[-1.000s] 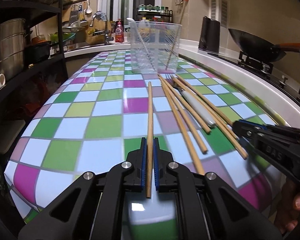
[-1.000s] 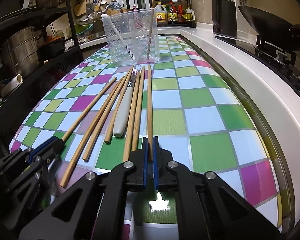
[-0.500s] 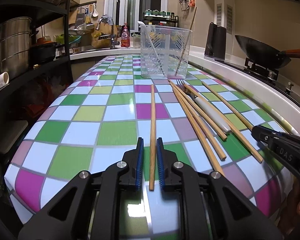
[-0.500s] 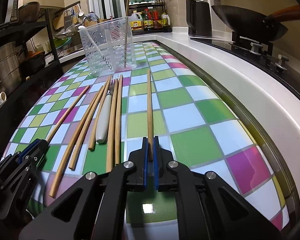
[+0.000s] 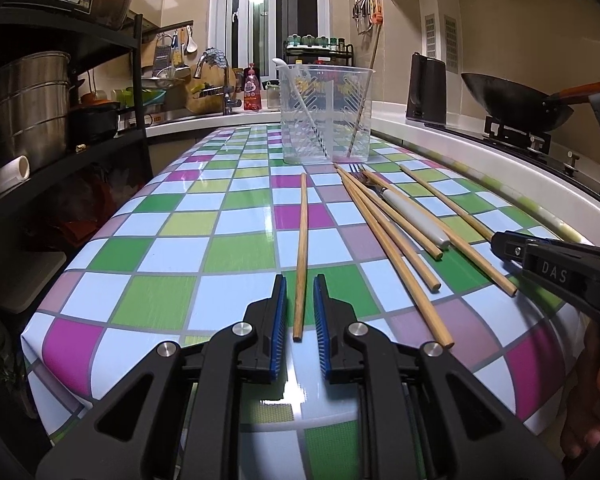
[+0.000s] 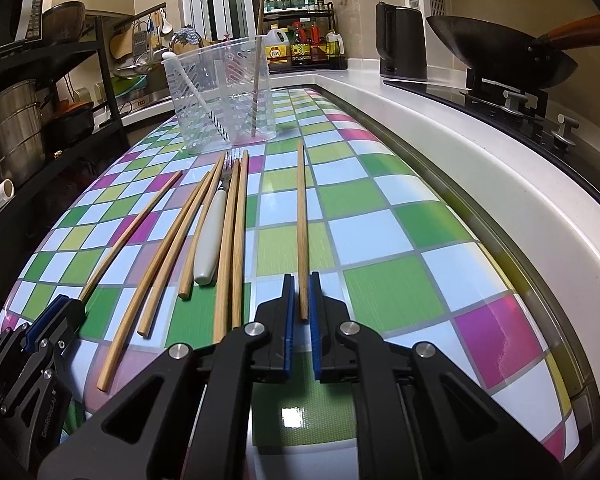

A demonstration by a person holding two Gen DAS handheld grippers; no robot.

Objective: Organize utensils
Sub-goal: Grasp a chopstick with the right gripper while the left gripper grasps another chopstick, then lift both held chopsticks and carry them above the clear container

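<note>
A lone wooden chopstick (image 5: 301, 248) lies on the checkered table (image 5: 160, 292). Its near end sits loose between the pads of my open left gripper (image 5: 300, 292). My right gripper (image 6: 301, 292) is shut on the near end of another chopstick (image 6: 301, 220), which lies apart on the right. Between them lie several more chopsticks (image 6: 232, 232) and a white-handled fork (image 6: 210, 236). A clear plastic utensil holder (image 5: 326, 114) stands at the far end with a white spoon and one chopstick in it. Each gripper shows in the other's view: right gripper (image 5: 500, 242), left gripper (image 6: 66, 308).
A raised white counter ledge (image 6: 500, 184) runs along the table's right side, with a black kettle (image 5: 426, 88) and a wok (image 5: 516, 100) on a stove. A dark rack with steel pots (image 5: 28, 108) stands left. The table's front edge is just under both grippers.
My left gripper opened and let go of its chopstick, which now rests on the table. The right gripper carried its chopstick rightward, away from the bundle.
</note>
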